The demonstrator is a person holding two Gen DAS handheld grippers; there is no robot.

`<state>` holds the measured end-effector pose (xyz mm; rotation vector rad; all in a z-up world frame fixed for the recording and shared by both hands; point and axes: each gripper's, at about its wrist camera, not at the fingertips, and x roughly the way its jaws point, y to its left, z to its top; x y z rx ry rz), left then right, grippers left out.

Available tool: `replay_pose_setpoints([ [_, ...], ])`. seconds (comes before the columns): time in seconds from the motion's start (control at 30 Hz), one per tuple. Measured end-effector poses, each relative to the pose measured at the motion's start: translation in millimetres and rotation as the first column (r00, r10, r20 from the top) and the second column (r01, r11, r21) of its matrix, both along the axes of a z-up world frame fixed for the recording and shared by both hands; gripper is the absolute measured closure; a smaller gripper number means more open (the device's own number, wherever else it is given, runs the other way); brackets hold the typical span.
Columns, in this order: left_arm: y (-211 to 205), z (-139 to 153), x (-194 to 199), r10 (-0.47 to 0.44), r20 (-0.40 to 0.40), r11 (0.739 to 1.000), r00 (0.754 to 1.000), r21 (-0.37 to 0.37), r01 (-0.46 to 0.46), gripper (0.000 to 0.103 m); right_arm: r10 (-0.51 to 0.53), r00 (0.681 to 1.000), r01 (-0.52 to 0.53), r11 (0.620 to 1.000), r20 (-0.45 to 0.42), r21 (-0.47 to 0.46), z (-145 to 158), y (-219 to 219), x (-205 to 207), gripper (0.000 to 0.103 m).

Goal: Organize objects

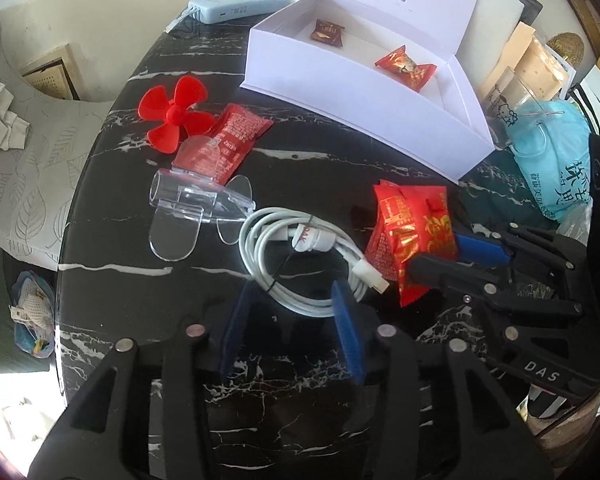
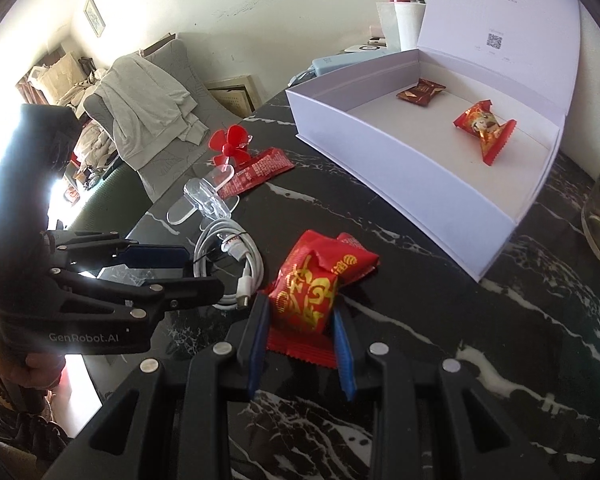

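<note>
The right gripper (image 2: 300, 312) is clamped on a red snack packet with gold characters (image 2: 320, 280); its blue pads press the packet from both sides, and the packet's lower edge is at the black marble table (image 2: 420, 280). The left gripper (image 1: 288, 304) stands with its jaws apart and nothing is between the pads; a coiled white cable (image 1: 300, 248) lies on the table just in front of its fingertips. Beyond the cable there is a clear plastic holder (image 1: 196, 204), and behind it a flat red sachet (image 1: 228, 140) and a red fan propeller (image 1: 172, 114). Further back an open white box (image 2: 400, 152) sits on the table, with its lid raised. Inside the box lie two wrapped candies, a dark red one (image 2: 420, 90) and a bright red one (image 2: 484, 128), apart from each other.
</note>
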<state>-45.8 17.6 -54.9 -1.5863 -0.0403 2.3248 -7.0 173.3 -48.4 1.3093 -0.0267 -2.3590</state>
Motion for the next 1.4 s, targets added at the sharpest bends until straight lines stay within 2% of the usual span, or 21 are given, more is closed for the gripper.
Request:
replay_pose_setpoints([
  [0.07, 3, -1, -1, 0.03, 0.025, 1.0, 0.999, 0.003, -0.03, 0.033, -0.009, 1.0, 0.009, 1.0, -0.011, 0.011, 3, 5, 3, 0.073],
  [0.1, 4, -1, -2, 0.04, 0.034, 0.999, 0.999, 0.007, -0.04, 0.029, -0.016, 1.0, 0.016, 1.0, -0.015, 0.017, 3, 8, 5, 0.073],
  [0.23, 12, 0, -6, 0.06, 0.048, 0.997, 0.997, 0.035, -0.062, 0.027, -0.046, 0.999, 0.046, 0.999, -0.022, 0.026, 5, 19, 9, 0.073],
  [0.37, 20, -1, -13, 0.106, 0.049, 0.994, 0.993, 0.005, -0.106, 0.023, -0.072, 0.997, 0.073, 0.997, -0.027, 0.024, 6, 29, 10, 0.073],
  [0.5, 26, -3, -18, 0.169, 0.01, 0.981, 0.986, -0.097, -0.167, 0.023, -0.085, 0.996, 0.086, 0.996, -0.03, 0.024, 6, 35, 11, 0.073],
  [0.57, 27, -4, -18, 0.174, -0.006, 0.979, 0.985, -0.109, -0.174, 0.023, -0.087, 0.996, 0.087, 0.996, -0.03, 0.02, 6, 38, 12, 0.073],
  [0.67, 27, -5, -15, 0.163, -0.032, 0.979, 0.986, -0.119, -0.166, 0.023, -0.083, 0.996, 0.084, 0.996, -0.024, 0.019, 4, 38, 11, 0.073],
  [0.8, 35, -8, -11, 0.123, -0.072, 0.976, 0.99, -0.173, -0.134, 0.024, -0.078, 0.997, 0.078, 0.997, -0.007, 0.012, -2, 37, 11, 0.073],
  [1.07, 40, -5, -5, 0.069, -0.107, 0.983, 0.992, -0.163, -0.086, 0.037, -0.078, 0.997, 0.078, 0.997, 0.007, 0.018, -9, 35, 15, 0.073],
  [1.17, 40, -4, -4, 0.054, -0.095, 0.986, 0.994, -0.153, -0.068, 0.041, -0.079, 0.997, 0.079, 0.997, 0.003, 0.016, -8, 36, 17, 0.073],
  [1.4, 37, 4, 6, 0.047, -0.083, 0.992, 0.995, -0.114, -0.056, 0.044, -0.067, 0.997, 0.067, 0.998, -0.023, 0.015, 1, 33, 22, 0.073],
])
